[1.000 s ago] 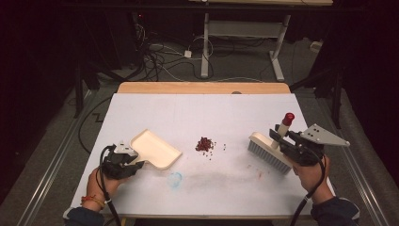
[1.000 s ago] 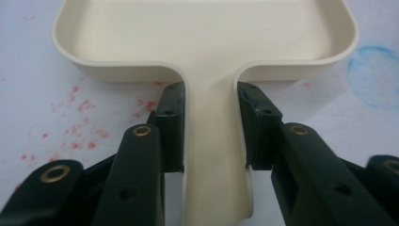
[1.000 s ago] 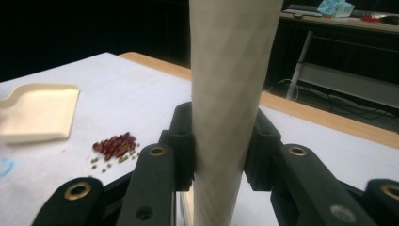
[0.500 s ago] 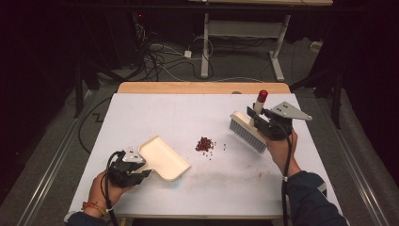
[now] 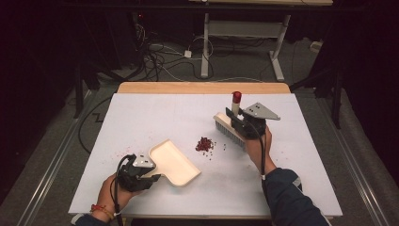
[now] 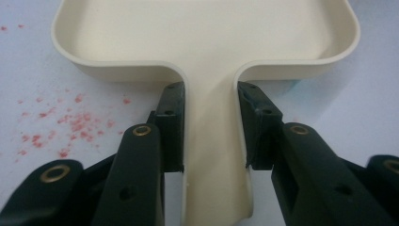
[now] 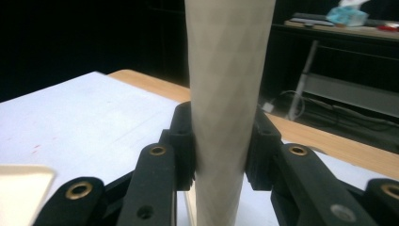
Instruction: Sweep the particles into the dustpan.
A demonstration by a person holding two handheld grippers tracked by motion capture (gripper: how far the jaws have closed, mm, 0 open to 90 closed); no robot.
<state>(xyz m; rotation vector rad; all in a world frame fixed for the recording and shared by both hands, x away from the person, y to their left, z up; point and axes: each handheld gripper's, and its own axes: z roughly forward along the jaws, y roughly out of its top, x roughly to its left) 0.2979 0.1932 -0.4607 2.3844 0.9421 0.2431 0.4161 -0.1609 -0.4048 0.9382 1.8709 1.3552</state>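
A cream dustpan (image 5: 173, 162) lies on the white table (image 5: 155, 113), its open side toward a small pile of dark red bits (image 5: 204, 144). My left gripper (image 5: 147, 176) is shut on the dustpan's handle (image 6: 214, 155), one pad on each side. My right gripper (image 5: 234, 120) is shut on the pale handle (image 7: 226, 99) of a brush (image 5: 228, 129) with a red tip. The brush's bristles hang just right of and behind the pile, above the table.
Faint red stains (image 6: 66, 125) mark the table beside the dustpan's handle. A wooden strip (image 5: 202, 87) edges the table's far side. Cables and a desk frame (image 5: 244, 33) stand on the dark floor beyond.
The right gripper carried the brush from the table's right side toward the middle, near the pile. The left gripper slid the dustpan to the right, closer to the pile.
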